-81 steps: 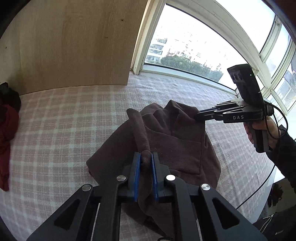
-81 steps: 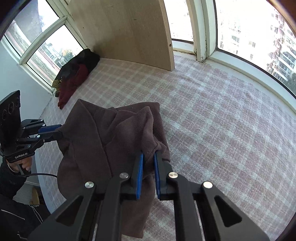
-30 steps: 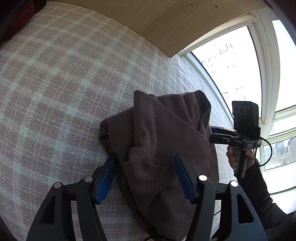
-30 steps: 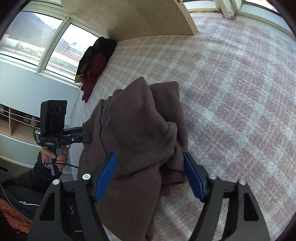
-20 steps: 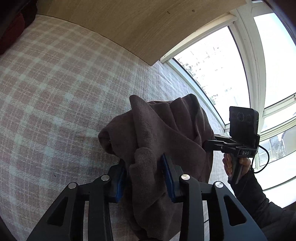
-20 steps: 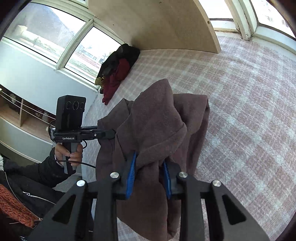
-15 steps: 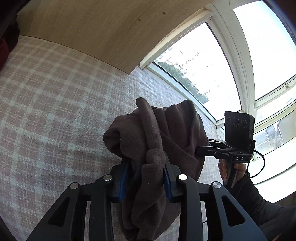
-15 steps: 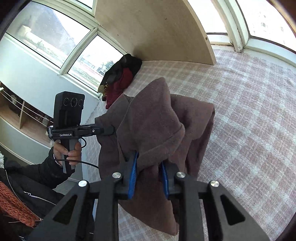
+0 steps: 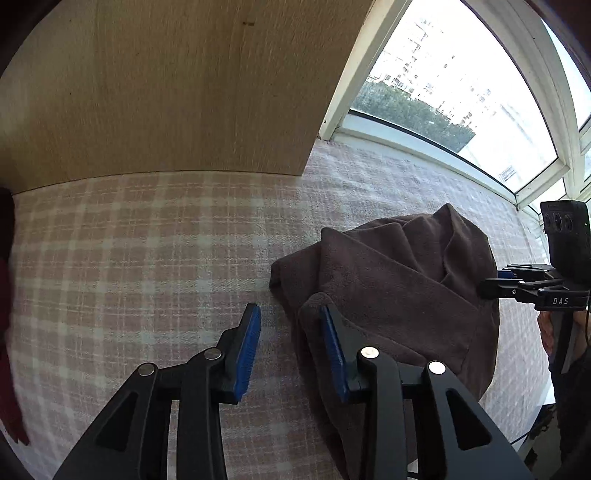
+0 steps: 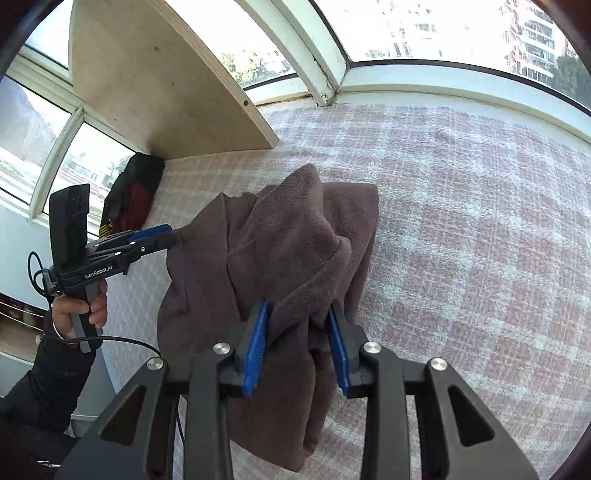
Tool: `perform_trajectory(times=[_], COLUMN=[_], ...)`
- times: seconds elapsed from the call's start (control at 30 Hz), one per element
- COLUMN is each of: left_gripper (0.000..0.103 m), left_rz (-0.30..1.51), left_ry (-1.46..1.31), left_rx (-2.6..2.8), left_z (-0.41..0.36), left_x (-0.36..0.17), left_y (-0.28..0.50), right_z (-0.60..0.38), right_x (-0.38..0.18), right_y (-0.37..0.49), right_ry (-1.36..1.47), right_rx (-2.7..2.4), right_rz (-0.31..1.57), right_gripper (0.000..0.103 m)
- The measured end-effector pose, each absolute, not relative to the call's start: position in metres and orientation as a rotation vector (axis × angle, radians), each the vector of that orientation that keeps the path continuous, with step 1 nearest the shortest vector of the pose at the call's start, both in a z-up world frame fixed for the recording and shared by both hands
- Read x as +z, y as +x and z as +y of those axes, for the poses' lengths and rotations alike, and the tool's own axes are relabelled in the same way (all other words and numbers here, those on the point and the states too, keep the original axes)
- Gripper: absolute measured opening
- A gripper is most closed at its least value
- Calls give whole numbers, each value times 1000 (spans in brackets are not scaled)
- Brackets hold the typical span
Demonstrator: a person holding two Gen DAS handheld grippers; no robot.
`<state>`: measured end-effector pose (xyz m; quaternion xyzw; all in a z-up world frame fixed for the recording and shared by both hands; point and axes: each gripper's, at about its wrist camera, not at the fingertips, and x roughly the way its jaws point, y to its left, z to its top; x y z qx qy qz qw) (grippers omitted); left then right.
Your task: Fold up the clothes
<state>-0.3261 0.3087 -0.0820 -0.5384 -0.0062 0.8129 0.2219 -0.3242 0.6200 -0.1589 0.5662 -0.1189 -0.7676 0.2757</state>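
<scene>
A brown fleece garment (image 9: pixel 399 288) lies bunched on the pink plaid surface (image 9: pixel 147 258). In the left wrist view my left gripper (image 9: pixel 291 343) is open; the cloth lies against the outside of its right finger and nothing sits between the pads. In the right wrist view the garment (image 10: pixel 288 251) hangs in a thick fold between the pads of my right gripper (image 10: pixel 297 343), which press on it from both sides. The left gripper also shows in the right wrist view (image 10: pixel 162 236), at the garment's left edge. The right gripper shows in the left wrist view (image 9: pixel 491 282), at the garment's right edge.
A wooden board (image 9: pixel 166 92) stands at the back of the surface. A dark and red pile of clothes (image 10: pixel 133 192) lies in the corner by the board. Windows (image 10: pixel 424 29) run along the far side. The surface's near edge drops off at the lower left (image 10: pixel 110 354).
My left gripper has opened and let go of the fold it held half a second ago; the cloth now lies to its right. The garment has come lower. My right gripper still clamps its fold.
</scene>
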Motion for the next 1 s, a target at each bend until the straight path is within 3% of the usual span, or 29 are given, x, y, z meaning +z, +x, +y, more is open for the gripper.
perform_trajectory(times=[0.07, 0.2, 0.33, 0.43, 0.57, 0.63, 0.93, 1.0], left_gripper=[34, 48, 48, 49, 50, 50, 48, 48], left_rz=[44, 15, 192, 187, 135, 134, 4, -34], left_ry=[-1433, -1328, -1375, -1474, -1448, -1441, -1449, -1403], left_rx=[2257, 2123, 2100, 2090, 2090, 2086, 2064, 2060], left_z=[307, 338, 377, 374, 366, 365, 353, 351], left_x=[-65, -50, -86, -127, -128, -129, -115, -100], left_y=[-314, -299, -300, -308, -308, -308, -310, -305], right_z=[643, 663, 649, 656, 636, 613, 643, 649], right_x=[-147, -149, -171, -178, -179, -187, -183, -183], right_y=[-313, -302, -306, -322, -331, -324, -327, -328], right_ry=[1446, 1485, 1546, 1507, 1408, 1461, 1393, 1371], right_rx=[-2102, -2184, -2215, -2323, -2252, -2243, -2012, -1952], right_rz=[-400, -413, -321, -341, -309, -98, -571, -672], right_gripper=[35, 35, 35, 35, 35, 35, 36, 40])
